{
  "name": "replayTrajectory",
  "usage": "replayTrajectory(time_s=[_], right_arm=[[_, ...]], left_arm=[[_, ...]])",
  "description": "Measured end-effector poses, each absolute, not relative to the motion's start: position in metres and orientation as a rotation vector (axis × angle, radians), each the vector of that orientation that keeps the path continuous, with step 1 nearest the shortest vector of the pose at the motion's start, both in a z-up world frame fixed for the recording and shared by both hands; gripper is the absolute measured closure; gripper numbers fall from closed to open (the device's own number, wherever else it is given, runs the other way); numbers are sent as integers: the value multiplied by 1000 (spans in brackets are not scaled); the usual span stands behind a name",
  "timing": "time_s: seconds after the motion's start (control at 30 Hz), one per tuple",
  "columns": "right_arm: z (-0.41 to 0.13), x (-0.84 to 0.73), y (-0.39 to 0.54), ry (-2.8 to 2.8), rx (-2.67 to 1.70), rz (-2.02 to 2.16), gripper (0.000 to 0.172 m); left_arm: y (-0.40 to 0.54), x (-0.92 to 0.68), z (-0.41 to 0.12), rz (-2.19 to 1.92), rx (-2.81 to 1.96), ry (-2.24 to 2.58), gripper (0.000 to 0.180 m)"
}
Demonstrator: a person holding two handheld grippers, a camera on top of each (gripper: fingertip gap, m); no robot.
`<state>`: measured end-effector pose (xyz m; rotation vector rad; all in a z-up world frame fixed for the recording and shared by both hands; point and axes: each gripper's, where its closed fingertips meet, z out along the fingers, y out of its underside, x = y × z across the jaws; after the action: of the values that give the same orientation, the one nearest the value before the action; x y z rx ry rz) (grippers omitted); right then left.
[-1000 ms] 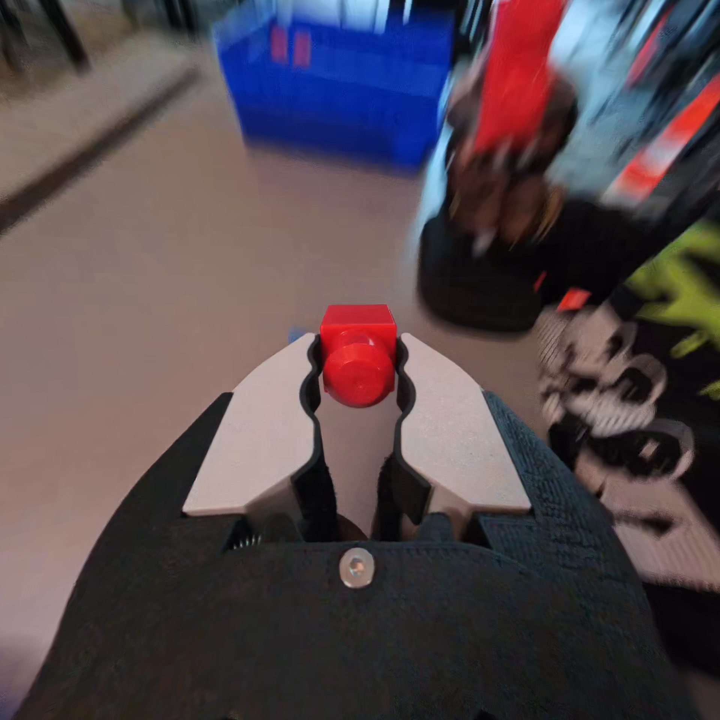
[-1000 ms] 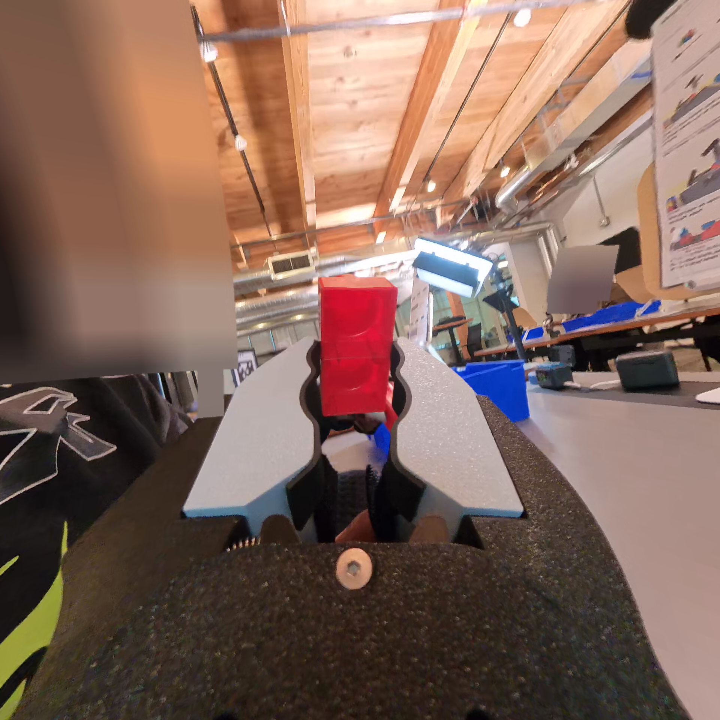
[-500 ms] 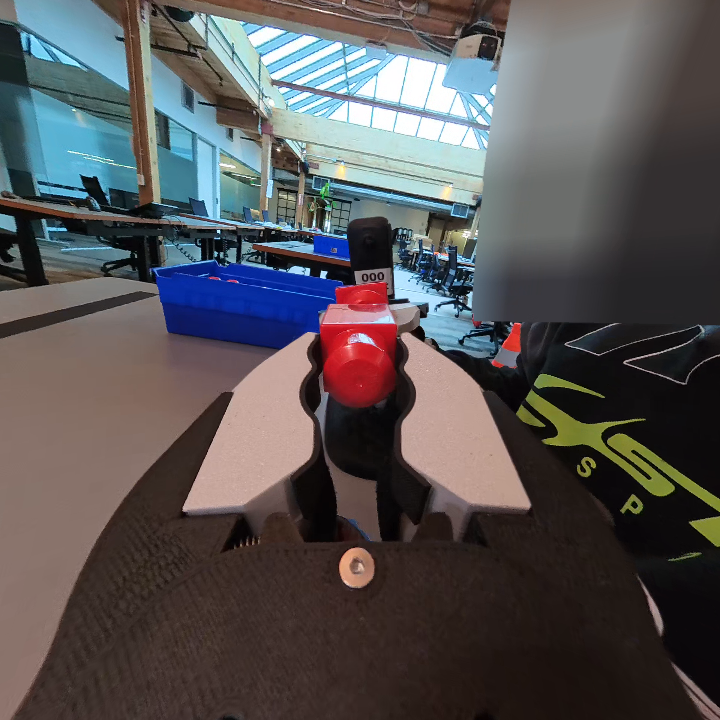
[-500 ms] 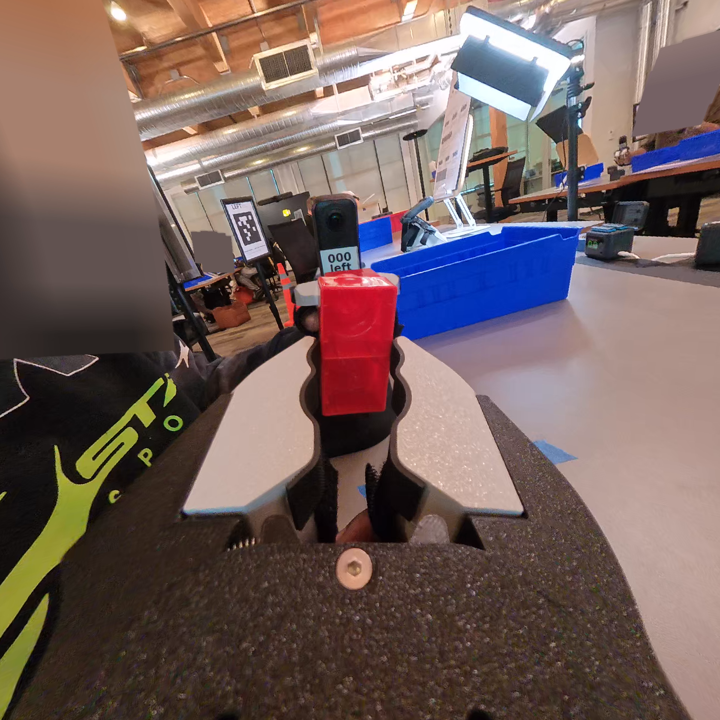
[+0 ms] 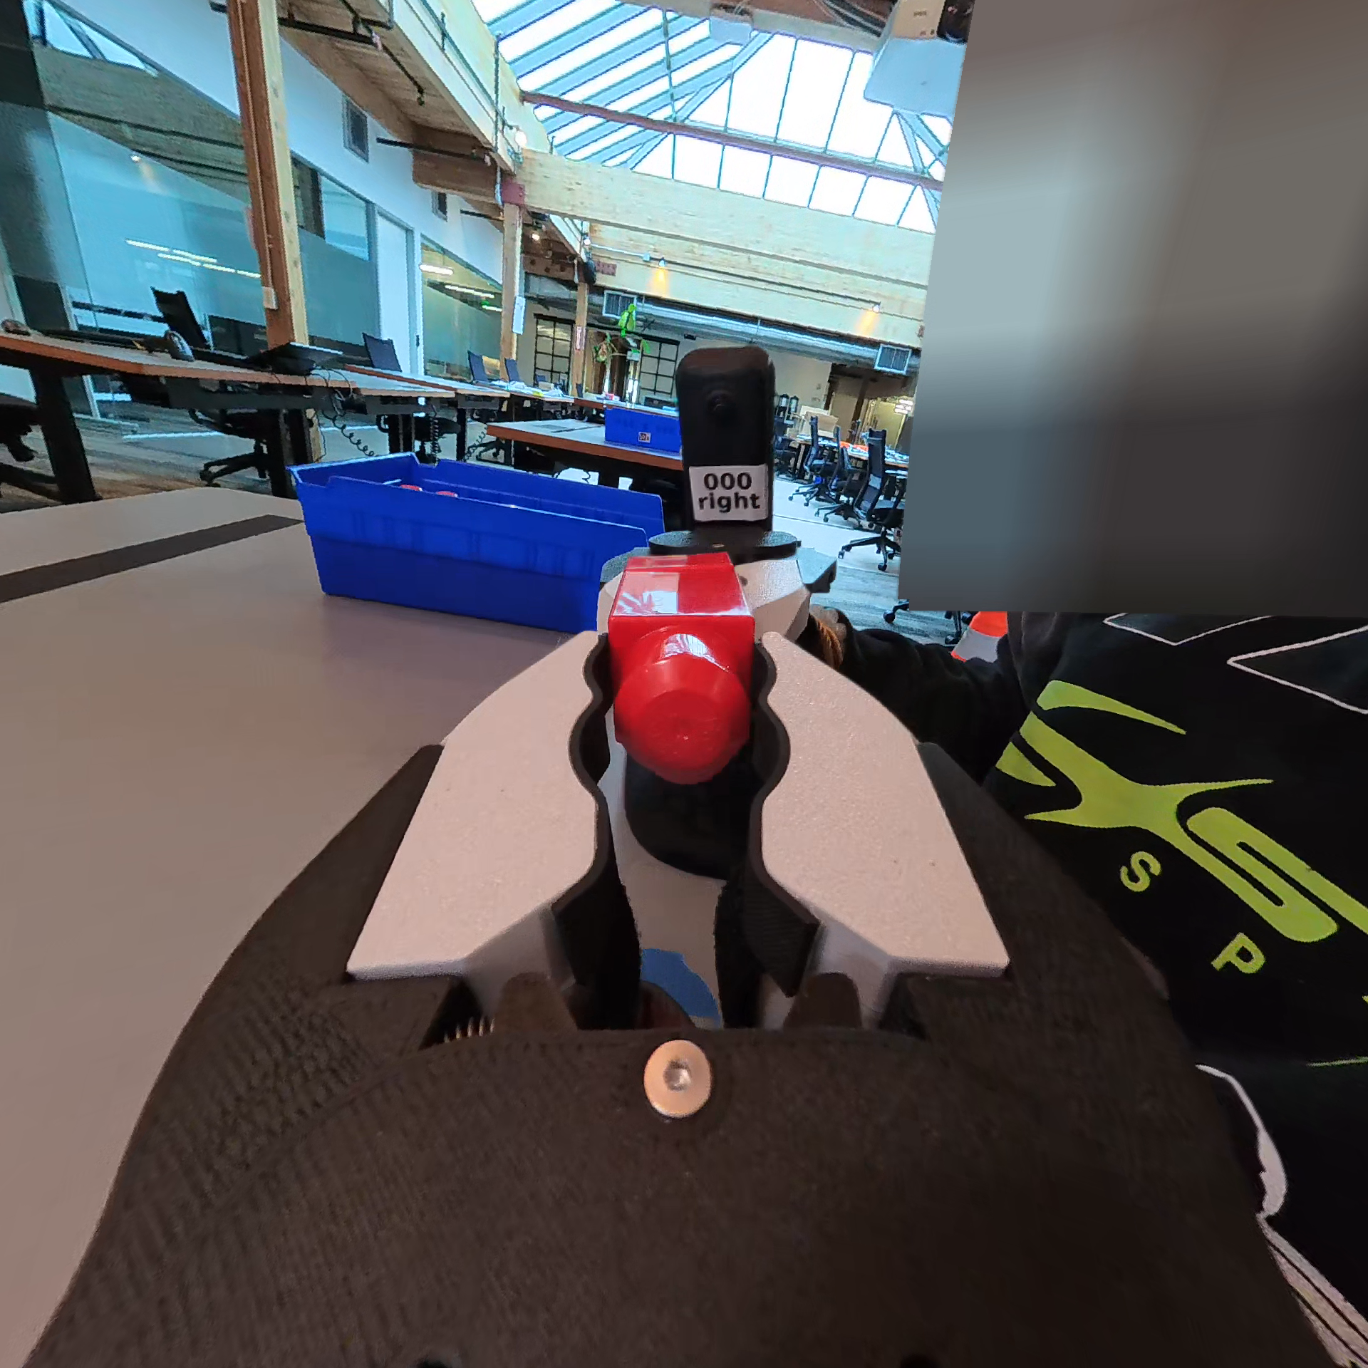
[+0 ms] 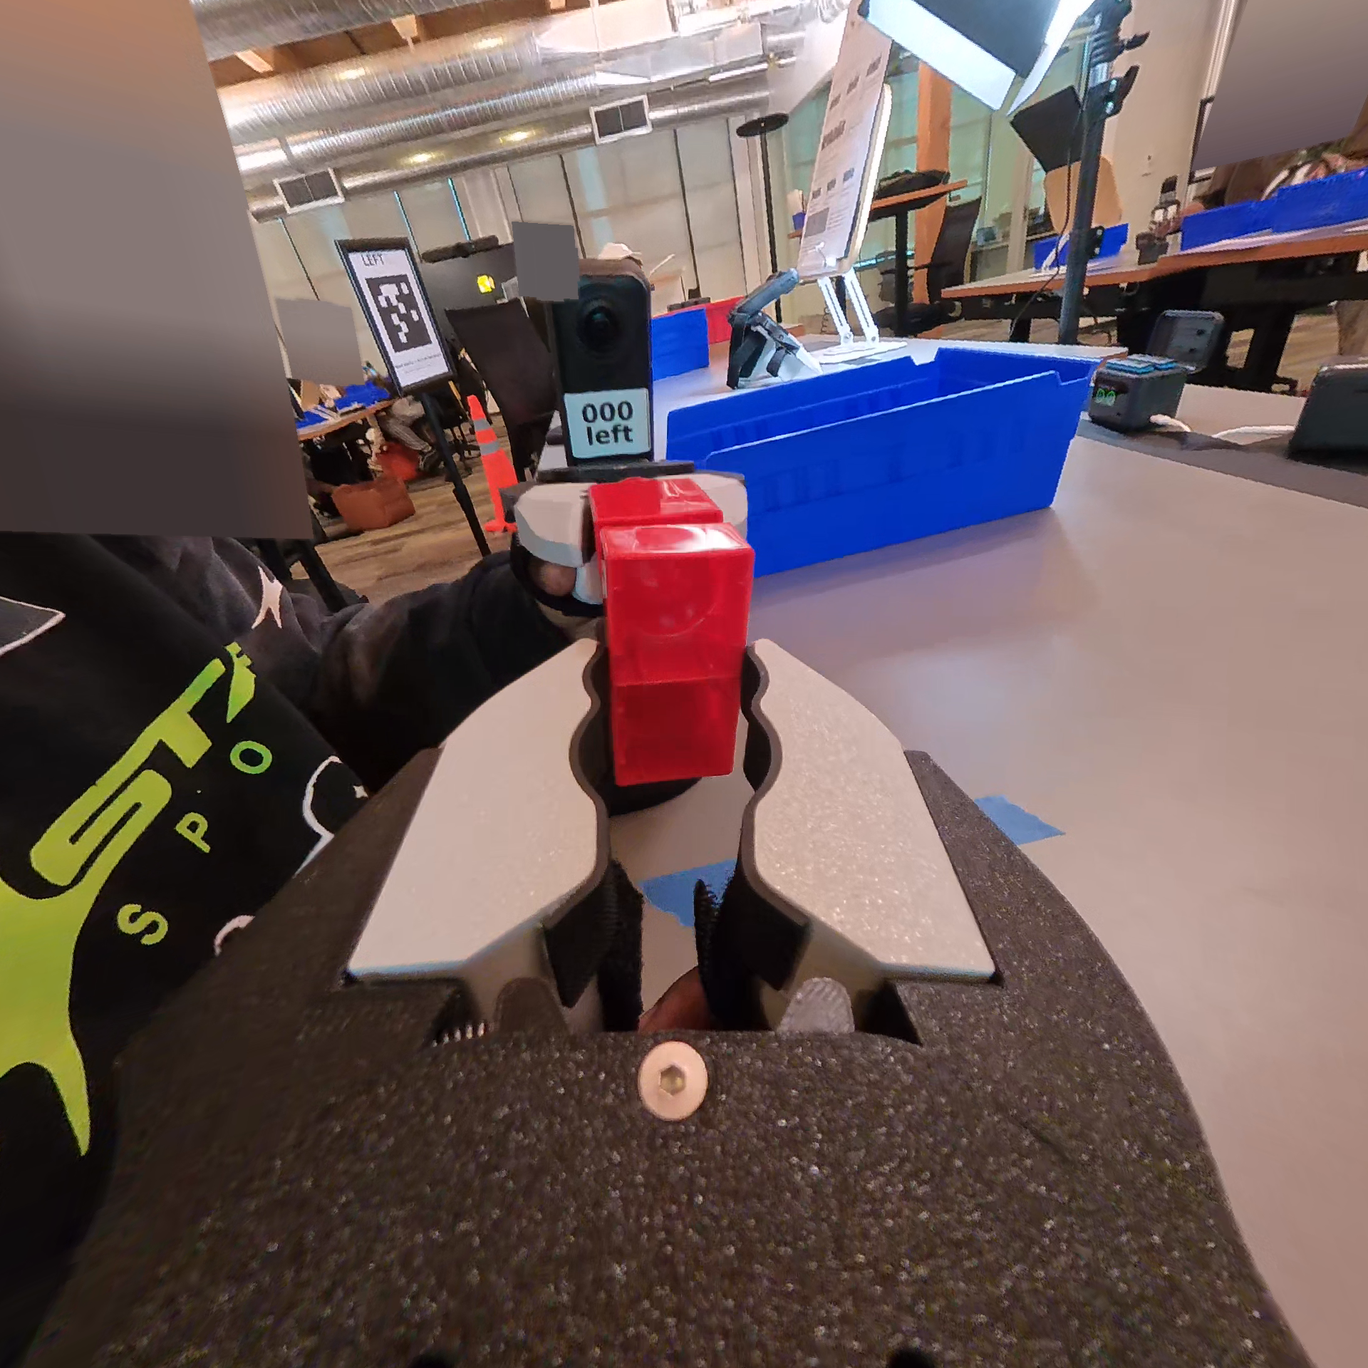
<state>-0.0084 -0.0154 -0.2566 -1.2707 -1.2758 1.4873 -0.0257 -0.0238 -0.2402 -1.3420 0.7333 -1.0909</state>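
Observation:
My left gripper [image 5: 679,692] is shut on a red brick [image 5: 677,666] whose round stud faces the camera. My right gripper [image 6: 672,703] is shut on a taller red brick [image 6: 672,651] that stands out past its fingertips. Both are held above the grey table [image 6: 1073,666] and face each other. In the right wrist view the left gripper's brick [image 6: 655,500] sits just behind my own brick, close to it or touching; I cannot tell which. In the left wrist view the right gripper [image 5: 770,585] shows just behind the brick, under its black camera [image 5: 725,414].
A blue bin [image 5: 474,540] stands on the table behind the grippers; it also shows in the right wrist view [image 6: 873,451]. Blue tape [image 6: 1018,818] marks the table. A person's dark printed top [image 5: 1184,814] is close beside the grippers. Desks and chairs lie beyond.
The left gripper has swung up from pointing down at the table to level. Both grippers now face each other and have moved closer together, each still holding its red brick.

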Motion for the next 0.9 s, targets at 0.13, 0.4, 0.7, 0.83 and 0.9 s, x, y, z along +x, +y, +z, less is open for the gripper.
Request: replayTrajectory(time_s=[0.13, 0.4, 0.7, 0.83, 0.9], right_arm=[[-261, -10, -17, -1326, -1287, 1449, 138], [-276, -9, -20, -1452, -1346, 1341, 138], [-288, -8, -21, -1536, -1417, 1253, 138], [-291, -8, -23, -1552, -1435, 1261, 138], [-292, -7, -23, -1558, -1448, 1271, 138]], left_arm=[[-25, -24, -243, -1100, -1357, 747, 145], [-26, -20, -256, -1091, -1435, 805, 145], [-27, -18, -265, -1070, -1498, 852, 145], [-29, -17, -268, -1055, -1508, 876, 145], [-30, -16, -269, -1043, -1514, 892, 145]])
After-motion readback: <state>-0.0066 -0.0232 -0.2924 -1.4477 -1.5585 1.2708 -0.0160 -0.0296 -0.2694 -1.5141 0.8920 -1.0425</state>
